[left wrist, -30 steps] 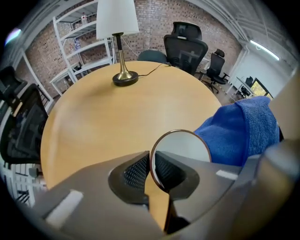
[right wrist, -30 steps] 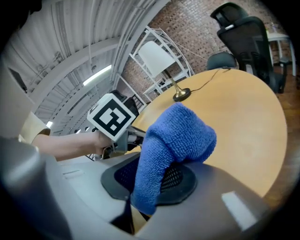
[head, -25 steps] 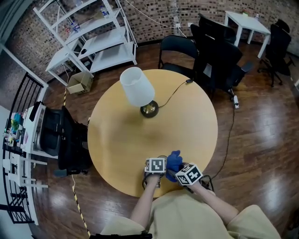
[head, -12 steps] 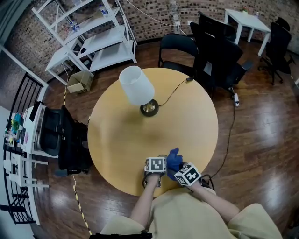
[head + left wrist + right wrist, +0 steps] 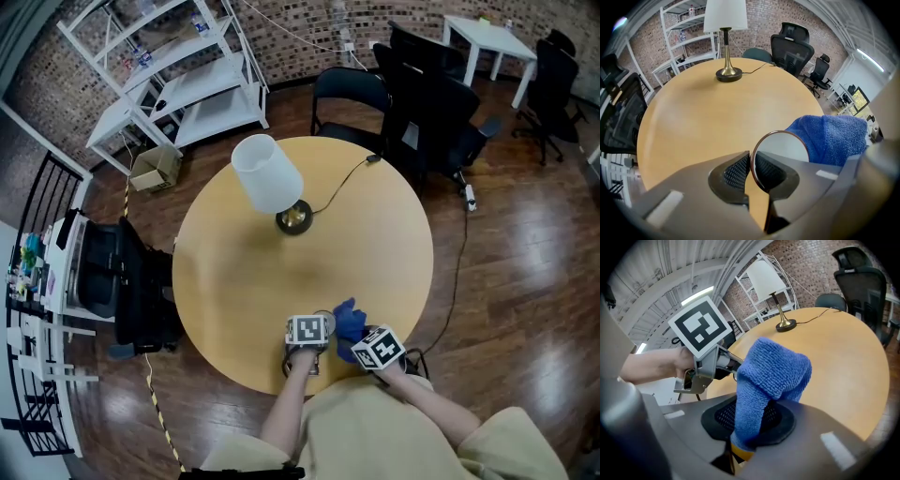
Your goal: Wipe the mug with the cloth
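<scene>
A white mug with a brown rim (image 5: 780, 145) is lifted near the round table's front edge, its wall pinched between the pads of my left gripper (image 5: 751, 171). The mug (image 5: 325, 320) shows small in the head view, just ahead of the left gripper (image 5: 315, 323). A blue cloth (image 5: 771, 376) is clamped in my right gripper (image 5: 750, 420), and its bunched end rests against the mug's right side. The cloth (image 5: 829, 138) fills the right of the left gripper view and hides the mug from the right gripper view. In the head view the cloth (image 5: 349, 322) sits between the two grippers, with the right gripper (image 5: 356, 339) behind it.
A table lamp with a white shade (image 5: 267, 173) stands at the far side of the wooden table (image 5: 375, 244), its cord running off the back edge. Black chairs (image 5: 422, 103) and white shelves (image 5: 169, 75) ring the table. A black chair (image 5: 131, 281) stands at the left.
The cloth and right gripper have shifted slightly against the mug. The left gripper has kept its hold in about the same place.
</scene>
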